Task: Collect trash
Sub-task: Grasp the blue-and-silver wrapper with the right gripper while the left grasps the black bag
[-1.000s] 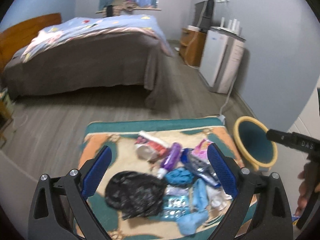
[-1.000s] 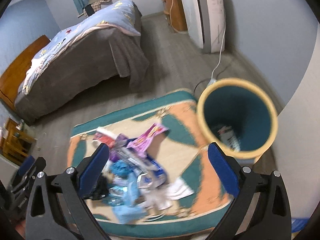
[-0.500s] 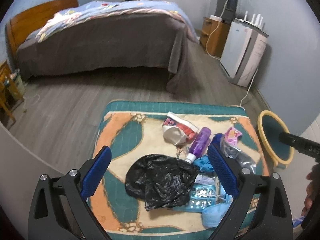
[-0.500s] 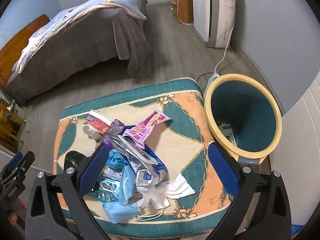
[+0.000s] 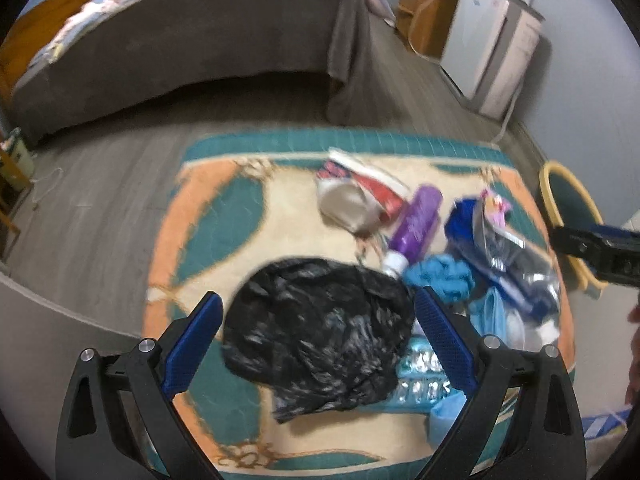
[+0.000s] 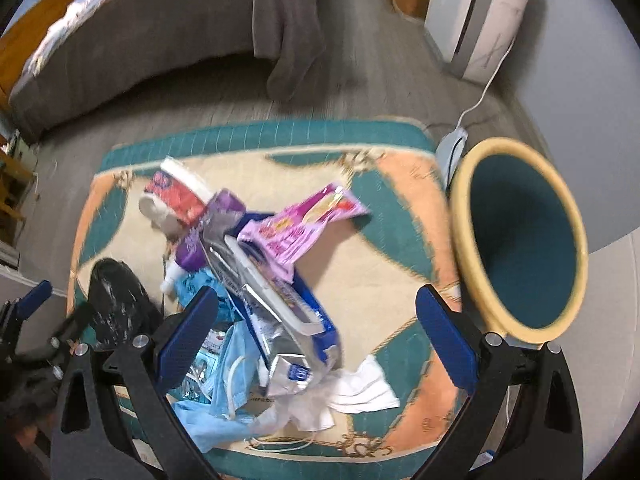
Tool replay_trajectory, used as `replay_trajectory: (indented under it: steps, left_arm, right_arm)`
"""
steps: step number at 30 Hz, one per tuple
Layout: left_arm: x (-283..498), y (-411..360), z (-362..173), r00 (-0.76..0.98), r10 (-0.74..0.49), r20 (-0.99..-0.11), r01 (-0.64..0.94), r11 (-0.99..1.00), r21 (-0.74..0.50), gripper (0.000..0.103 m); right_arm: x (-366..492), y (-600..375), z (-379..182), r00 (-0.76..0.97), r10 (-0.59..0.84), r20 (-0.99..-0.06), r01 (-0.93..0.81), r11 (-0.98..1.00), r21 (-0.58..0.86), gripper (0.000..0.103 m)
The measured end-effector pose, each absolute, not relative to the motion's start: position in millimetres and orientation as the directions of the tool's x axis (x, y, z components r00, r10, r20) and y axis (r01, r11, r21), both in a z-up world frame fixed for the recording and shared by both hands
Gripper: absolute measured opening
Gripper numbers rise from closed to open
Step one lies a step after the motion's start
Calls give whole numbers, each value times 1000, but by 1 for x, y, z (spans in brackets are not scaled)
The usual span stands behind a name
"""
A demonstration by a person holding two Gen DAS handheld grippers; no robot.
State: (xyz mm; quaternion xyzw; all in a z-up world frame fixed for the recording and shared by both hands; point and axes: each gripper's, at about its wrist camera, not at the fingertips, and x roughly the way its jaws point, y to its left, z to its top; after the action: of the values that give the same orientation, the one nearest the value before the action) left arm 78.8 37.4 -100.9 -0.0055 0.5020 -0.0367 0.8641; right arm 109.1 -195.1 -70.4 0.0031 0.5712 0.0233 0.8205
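Trash lies heaped on a patterned rug (image 6: 404, 196) on the bedroom floor: a crumpled black bag (image 5: 320, 332) nearest the left side, a purple bottle (image 5: 416, 224) beside a squashed red and white cup (image 5: 360, 196), a pink wrapper (image 6: 304, 224) draped over a silver and blue pouch (image 6: 276, 316), pale blue masks (image 6: 228, 372) and white tissue (image 6: 360, 388) at the near edge. The left gripper (image 5: 318, 344) hangs spread wide above the black bag, holding nothing. The right gripper (image 6: 316, 344) is just as wide and bare, poised over the pouch and tissue. A yellow-rimmed bin (image 6: 520, 240) with a teal inside stands just beside the rug's right edge, near a white cable. A bed (image 5: 200, 40) under a grey cover sits well behind
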Motion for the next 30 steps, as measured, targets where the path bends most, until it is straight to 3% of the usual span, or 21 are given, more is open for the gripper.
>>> replay_trajectory:
  steps: [5, 6, 8, 10, 12, 14, 15, 16, 23, 30]
  left_arm:
    - [78, 17, -126, 446, -65, -893, 144, 990, 0, 96]
    - [78, 15, -129, 442, -65, -895, 157, 988, 6, 96]
    - [79, 10, -137, 422, -63, -904, 191, 981, 21, 95]
    - [80, 6, -142, 404, -71, -912, 214, 977, 19, 93]
    - [81, 3, -147, 387, -62, -920, 234, 972, 33, 83]
    - [82, 1, -151, 362, -59, -930, 245, 969, 34, 57]
    - [82, 2, -152, 359, -60, -931, 248, 968, 33, 53]
    - [82, 2, -152, 361, -54, -931, 250, 967, 41, 47]
    - [80, 1, -135, 429, -17, -903, 238, 967, 95, 9]
    - [73, 0, -91, 574, -17, -819, 212, 969, 128, 5]
  right_arm:
    - [118, -183, -86, 312, 66, -948, -47, 997, 54, 95]
    - [120, -180, -90, 291, 75, -954, -55, 997, 62, 91]
    - [121, -175, -101, 239, 77, -968, -70, 996, 62, 79]
    - [120, -172, -110, 197, 72, -978, -87, 995, 56, 49]
    - [121, -172, -112, 186, 87, -979, -96, 993, 70, 40]
    - [120, -170, -109, 190, 102, -976, -112, 990, 82, 35]
    - [119, -168, -107, 194, 104, -975, -128, 989, 80, 31]
    - [118, -167, -105, 196, 105, -975, -142, 987, 78, 14]
    - [110, -171, -83, 258, 142, -956, -165, 981, 101, 11]
    - [103, -192, -43, 381, 181, -907, -146, 980, 135, 11]
